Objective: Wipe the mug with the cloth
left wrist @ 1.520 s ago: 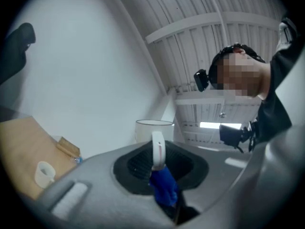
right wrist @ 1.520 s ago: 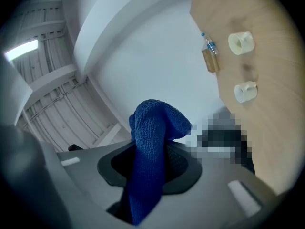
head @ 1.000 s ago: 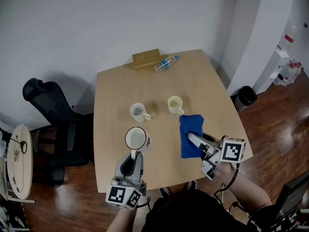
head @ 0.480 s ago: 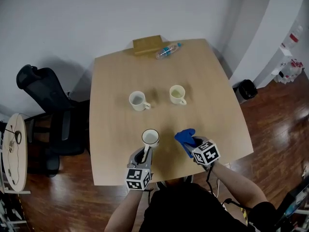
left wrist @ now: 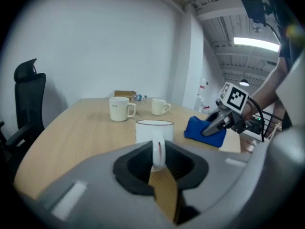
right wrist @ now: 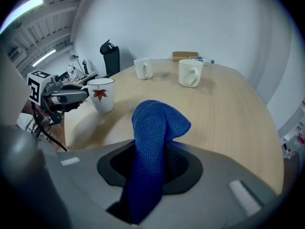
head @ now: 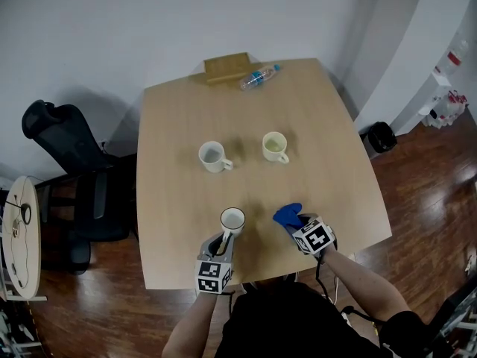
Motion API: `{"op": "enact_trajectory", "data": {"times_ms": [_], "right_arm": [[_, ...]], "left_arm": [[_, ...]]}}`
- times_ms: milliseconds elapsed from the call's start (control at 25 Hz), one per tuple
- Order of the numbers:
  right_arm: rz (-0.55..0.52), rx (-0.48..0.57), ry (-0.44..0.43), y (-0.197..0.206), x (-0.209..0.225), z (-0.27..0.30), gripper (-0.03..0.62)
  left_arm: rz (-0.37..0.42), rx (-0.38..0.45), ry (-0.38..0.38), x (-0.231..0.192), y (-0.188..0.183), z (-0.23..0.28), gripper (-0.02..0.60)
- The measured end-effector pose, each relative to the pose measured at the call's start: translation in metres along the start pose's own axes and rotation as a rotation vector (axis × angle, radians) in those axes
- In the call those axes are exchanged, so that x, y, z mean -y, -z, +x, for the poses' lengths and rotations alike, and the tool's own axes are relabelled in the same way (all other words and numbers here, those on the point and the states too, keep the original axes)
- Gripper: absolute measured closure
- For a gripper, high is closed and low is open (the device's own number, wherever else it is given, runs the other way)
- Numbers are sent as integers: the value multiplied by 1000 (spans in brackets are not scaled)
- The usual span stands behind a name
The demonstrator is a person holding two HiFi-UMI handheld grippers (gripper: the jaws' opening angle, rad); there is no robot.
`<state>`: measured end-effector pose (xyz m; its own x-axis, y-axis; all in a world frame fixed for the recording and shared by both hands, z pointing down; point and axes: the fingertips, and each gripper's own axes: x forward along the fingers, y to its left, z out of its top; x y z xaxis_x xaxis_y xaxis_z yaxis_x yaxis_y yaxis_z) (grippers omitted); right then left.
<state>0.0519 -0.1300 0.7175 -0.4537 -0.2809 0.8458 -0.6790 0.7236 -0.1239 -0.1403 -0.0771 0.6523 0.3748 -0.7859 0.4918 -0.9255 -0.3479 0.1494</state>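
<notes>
Vs 1 s ago both grippers are lower, by the table (head: 179,110) edge. L gripper (head: 226,237) clamps the handle of the mug (head: 232,220), now upright, mouth up, handle toward the person. R gripper (head: 295,227) pinches the bunched cloth (head: 288,215).

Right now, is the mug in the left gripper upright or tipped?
Upright: the mug shows a level rim, its handle clamped in the left gripper.

No lettering is legible anywhere (the mug (right wrist: 102,100) carries only a red leaf emblem (right wrist: 99,93)).
</notes>
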Motion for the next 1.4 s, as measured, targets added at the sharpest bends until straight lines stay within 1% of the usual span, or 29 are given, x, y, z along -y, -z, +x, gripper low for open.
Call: {"op": "enact_trajectory", "data": {"times_ms": [120,240,360,440,520,640,760,840,920,960,1040,1080,1120,1160,1200,1280,1400], "right_arm": [[-3,-10,12,1,0,2,459],[-13,-9,9,2,-3,4,440],[-21,-11,14,4,-3,5,391],[-17,-10,20,7,-3,4,354],[-9,-2,26,9,-3,1,333],[12,27,42,12,-2,-11,322],[64,58,66,18,-3,-31,324],[120,87,94,24,-1,-48,324],[172,145,152,27,7,-70,352],[197,181,184,27,10,-84,371],[247,254,227,30,9,-111,443],[267,290,229,31,5,-125,480],[280,326,220,31,-2,-137,522],[283,361,201,30,-10,-149,549],[278,394,178,30,-20,-160,560],[253,457,131,29,-42,-181,562],[220,554,69,35,-70,-212,562]], "left_arm": [[24,-11,24,3,5,-2,520],[6,-41,25,1,18,-8,515],[-19,-76,18,-1,31,-14,500],[-41,-83,18,-1,37,-17,469],[-56,-84,21,-3,39,-18,456],[-57,-96,31,-6,42,-22,419],[-75,-100,24,-10,51,-37,419],[-105,-103,-6,-15,59,-52,419],[-136,-90,-55,-23,63,-69,423],[-151,-76,-74,-25,64,-78,437],[-177,-45,-94,-26,65,-99,457],[-184,-30,-102,-25,65,-110,474],[-189,-15,-112,-23,64,-121,480],[-193,2,-124,-21,61,-131,488],[-197,21,-138,-17,58,-142,495],[-202,63,-153,-1,48,-161,500],[-189,135,-141,43,30,-184,500]]}}
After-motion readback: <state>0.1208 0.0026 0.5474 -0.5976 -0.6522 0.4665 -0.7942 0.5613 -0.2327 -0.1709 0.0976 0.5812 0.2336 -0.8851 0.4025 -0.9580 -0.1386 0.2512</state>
